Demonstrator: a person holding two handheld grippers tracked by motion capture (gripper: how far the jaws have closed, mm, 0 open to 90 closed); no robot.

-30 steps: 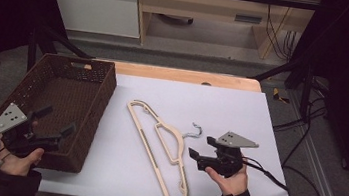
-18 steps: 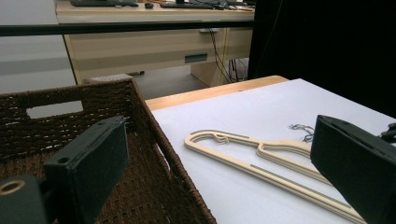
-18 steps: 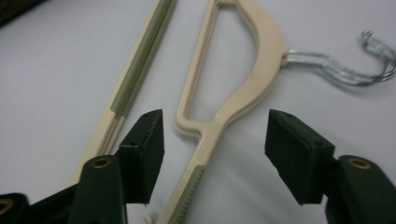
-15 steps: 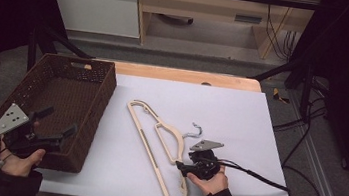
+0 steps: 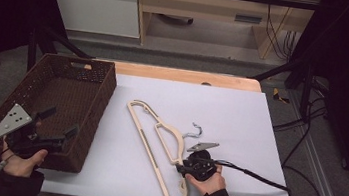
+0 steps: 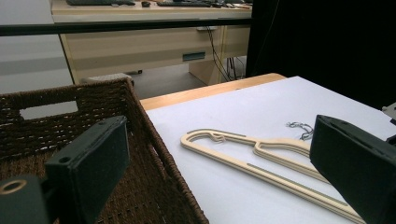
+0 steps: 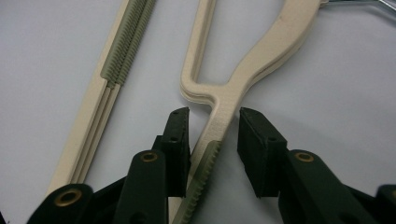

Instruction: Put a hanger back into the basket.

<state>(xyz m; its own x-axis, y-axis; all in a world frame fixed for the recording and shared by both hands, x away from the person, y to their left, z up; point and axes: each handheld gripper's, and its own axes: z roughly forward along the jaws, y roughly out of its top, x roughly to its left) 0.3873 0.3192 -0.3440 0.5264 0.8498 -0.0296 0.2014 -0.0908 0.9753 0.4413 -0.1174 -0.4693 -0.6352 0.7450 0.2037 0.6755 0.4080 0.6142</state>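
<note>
white tabletop (image 5: 240,116) lying under the high view, bearing a wicker basket (image 5: 88,82) left of the cream hanger (image 5: 156,146). left gripper (image 5: 55,128) hovering over the basket's near end, jaws gaping wide on nothing, hanger (image 6: 243,154) right of the basket (image 6: 140,121) in its own view. right gripper (image 7: 212,130) straddling the hanger's arm (image 7: 224,107), jaws just closing in, not quite pinching.

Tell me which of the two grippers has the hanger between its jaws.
The right gripper: its jaws straddle the hanger arm on the white table, closing in but not yet pressing. The left gripper hovers open over the wicker basket, with nothing between its jaws.
</note>
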